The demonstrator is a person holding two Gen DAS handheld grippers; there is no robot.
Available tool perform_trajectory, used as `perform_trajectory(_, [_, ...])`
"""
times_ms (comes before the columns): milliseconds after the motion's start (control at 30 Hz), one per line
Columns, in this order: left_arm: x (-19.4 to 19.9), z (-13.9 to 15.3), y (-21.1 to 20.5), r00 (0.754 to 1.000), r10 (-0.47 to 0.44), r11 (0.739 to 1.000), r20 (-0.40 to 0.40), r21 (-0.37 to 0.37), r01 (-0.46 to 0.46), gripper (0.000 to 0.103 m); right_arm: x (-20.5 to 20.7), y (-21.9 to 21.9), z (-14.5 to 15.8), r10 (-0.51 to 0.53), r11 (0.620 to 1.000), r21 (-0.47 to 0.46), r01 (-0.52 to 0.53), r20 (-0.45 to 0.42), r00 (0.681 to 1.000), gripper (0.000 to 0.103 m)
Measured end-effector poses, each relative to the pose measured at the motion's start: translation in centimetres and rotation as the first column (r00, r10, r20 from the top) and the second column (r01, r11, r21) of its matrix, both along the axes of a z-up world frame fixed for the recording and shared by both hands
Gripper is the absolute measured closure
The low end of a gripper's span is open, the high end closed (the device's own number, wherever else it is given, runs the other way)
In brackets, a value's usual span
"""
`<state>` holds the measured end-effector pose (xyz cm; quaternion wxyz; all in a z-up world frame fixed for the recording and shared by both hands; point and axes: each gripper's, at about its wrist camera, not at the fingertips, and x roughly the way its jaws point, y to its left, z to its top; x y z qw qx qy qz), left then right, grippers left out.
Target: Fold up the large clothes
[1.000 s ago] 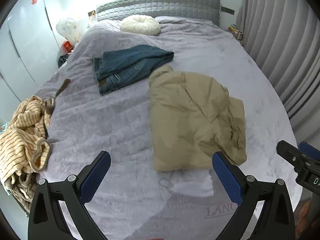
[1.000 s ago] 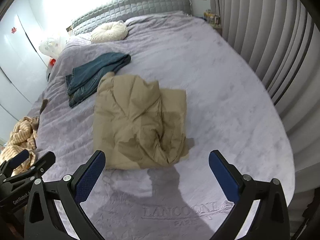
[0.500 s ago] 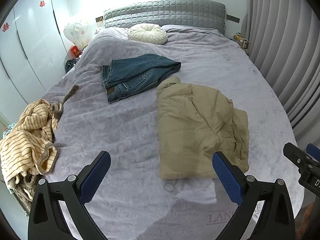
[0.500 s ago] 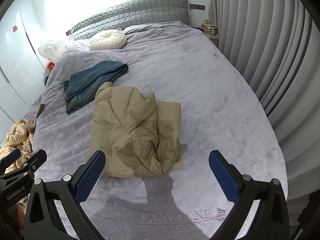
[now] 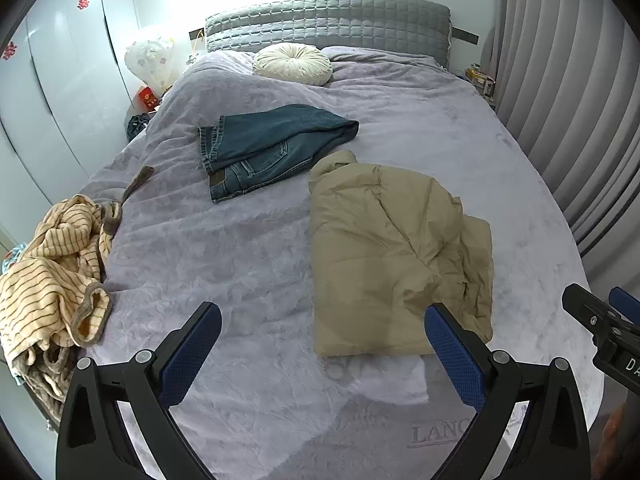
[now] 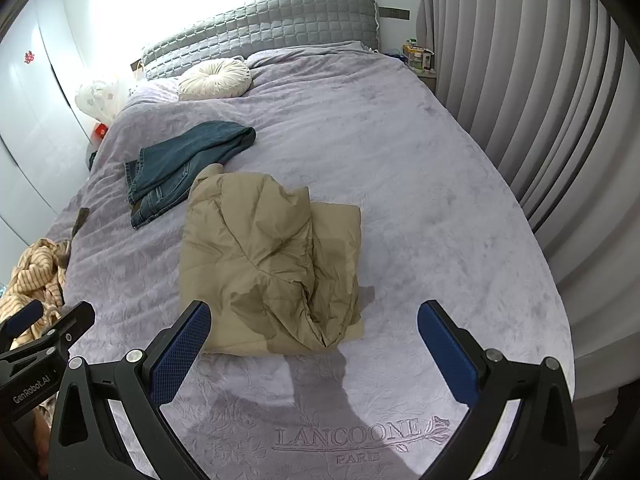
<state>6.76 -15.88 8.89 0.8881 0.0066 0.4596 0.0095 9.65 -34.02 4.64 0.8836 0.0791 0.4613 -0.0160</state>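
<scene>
Both grippers are hanging over the foot end of the bed [image 6: 420, 184], jaws spread wide and holding nothing. The left gripper [image 5: 320, 340] has its jaws framing bare purple bedspread, and the right-hand jaw's blue pad covers the near corner of the tan jacket [image 5: 396, 256]. In the right wrist view the right gripper [image 6: 314, 340] has that same jacket just ahead of its jaws, leaning toward the left jaw, with the near hem running between the two tips.

The jacket is one folded, puffy bundle. Its long axis runs away from the jaws toward the headboard [image 6: 264, 24], collar end pointing far, and a bunched sleeve or side flap sits on the right-jaw side. Can't tell what's tucked underneath the folds.

Beyond the jacket, off toward the left jaw, there's one pair of folded jeans [image 5: 264, 152], long axis slanting across the bed, waistband toward the left. The jacket's far tip looks like it's touching or just overlapping them in the right view; from the left view they look barely apart.

One striped, crumpled garment [image 5: 52, 268] is way out past the left jaw at the bed's edge, partly cut off by the frame. One round cream cushion [image 5: 294, 64] sits by the headboard. Embossed lettering [image 6: 348, 436] near the jaws is half hidden in the left view.
</scene>
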Motion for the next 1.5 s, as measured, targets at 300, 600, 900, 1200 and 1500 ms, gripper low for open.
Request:
perform_trajectory(300, [0.20,0.05,0.02,1.000,-0.001,1.000,-0.002,-0.003,0.001,0.001,0.01,0.00,-0.04,0.000,1.000,0.001,0.000,0.000,1.000,0.000])
perform_trajectory(600, [0.40,0.09,0.05,1.000,-0.002,1.000,-0.004,-0.005,0.002,0.001,0.10,-0.06,0.01,0.000,1.000,0.004,0.000,-0.004,1.000,0.000])
perform_trajectory(900, [0.41,0.09,0.01,1.000,-0.002,1.000,-0.005,-0.005,0.002,0.001,0.17,-0.14,0.03,0.001,1.000,0.004,-0.001,-0.004,1.000,0.000])
perform_trajectory(1200, [0.40,0.10,-0.03,1.000,-0.001,1.000,-0.005,-0.005,0.001,0.001,0.27,-0.24,0.04,0.001,1.000,0.005,-0.001,-0.005,1.000,0.000])
perform_trajectory(1500, [0.76,-0.01,0.08,1.000,-0.003,1.000,-0.008,-0.002,0.003,0.001,0.35,-0.31,0.10,0.004,1.000,0.006,-0.004,-0.005,1.000,0.000])
